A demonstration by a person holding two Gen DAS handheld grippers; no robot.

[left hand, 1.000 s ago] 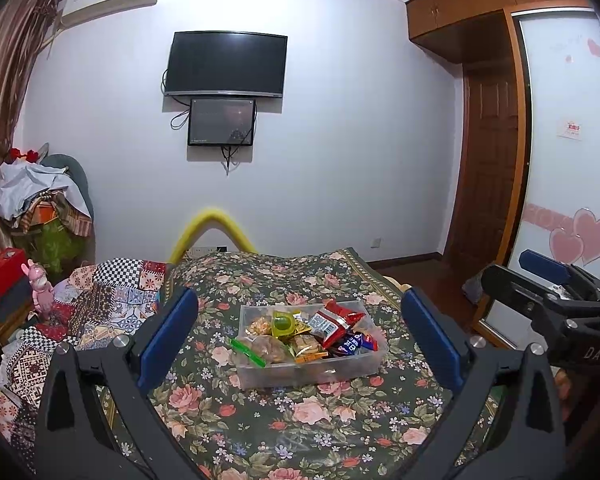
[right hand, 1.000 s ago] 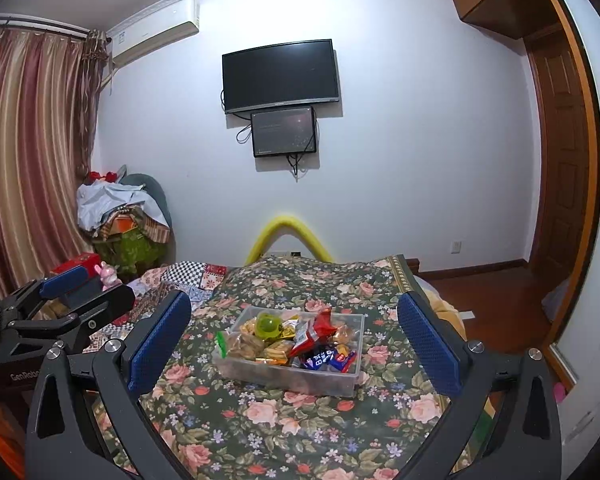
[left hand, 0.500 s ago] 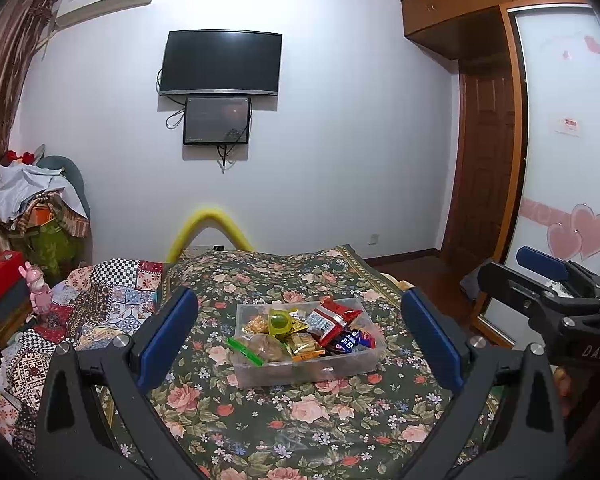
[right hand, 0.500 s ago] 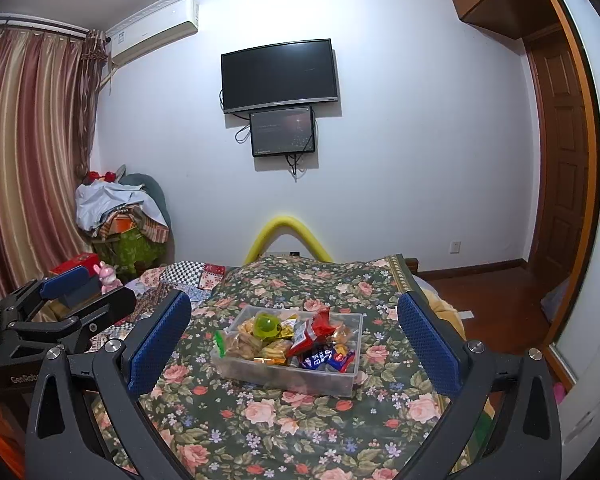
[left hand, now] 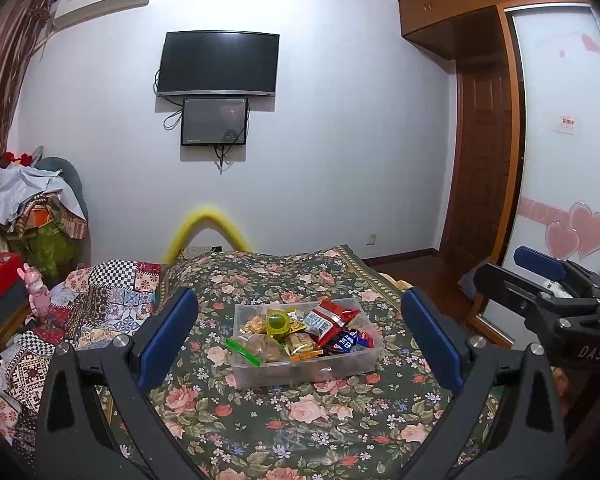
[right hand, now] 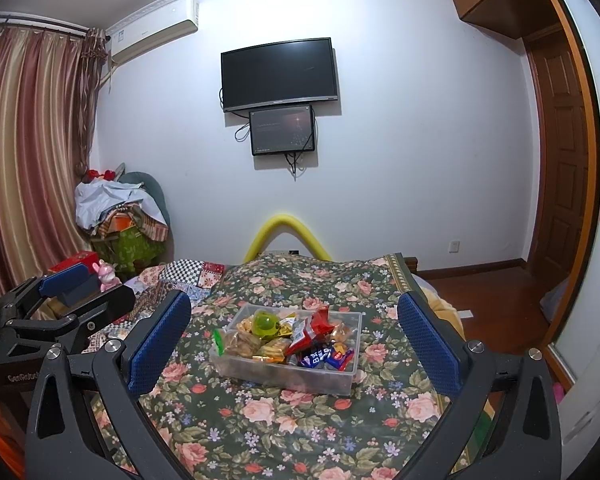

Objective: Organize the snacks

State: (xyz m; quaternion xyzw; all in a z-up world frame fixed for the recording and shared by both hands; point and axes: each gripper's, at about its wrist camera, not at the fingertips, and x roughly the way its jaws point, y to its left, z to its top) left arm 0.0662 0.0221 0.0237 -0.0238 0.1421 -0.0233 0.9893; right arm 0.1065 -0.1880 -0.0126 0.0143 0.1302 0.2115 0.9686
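A clear plastic bin point(left hand: 340, 368) point(right hand: 260, 376) sits on the floral bedspread point(left hand: 300, 432) point(right hand: 260, 428). It holds several snack packets, among them a red packet point(left hand: 332, 316) point(right hand: 314, 330), a green jelly cup point(left hand: 277, 322) point(right hand: 265, 324) and blue packets point(left hand: 350, 339) point(right hand: 324, 356). My left gripper point(left hand: 300, 340) is open and empty, held above the bed short of the bin. My right gripper point(right hand: 294, 340) is open and empty too, at much the same distance. Each gripper shows at the edge of the other's view.
A patchwork quilt point(left hand: 100, 300) lies left of the bedspread. A chair piled with clothes point(left hand: 40, 204) and a red box point(left hand: 0, 280) stand at the left. A yellow foam arch point(left hand: 204, 224) is at the bed's far end. A wardrobe point(left hand: 560, 160) stands on the right.
Both views have shifted only slightly; the left wrist view has tilted a little. The bin and snacks have not moved, and both grippers stay open.
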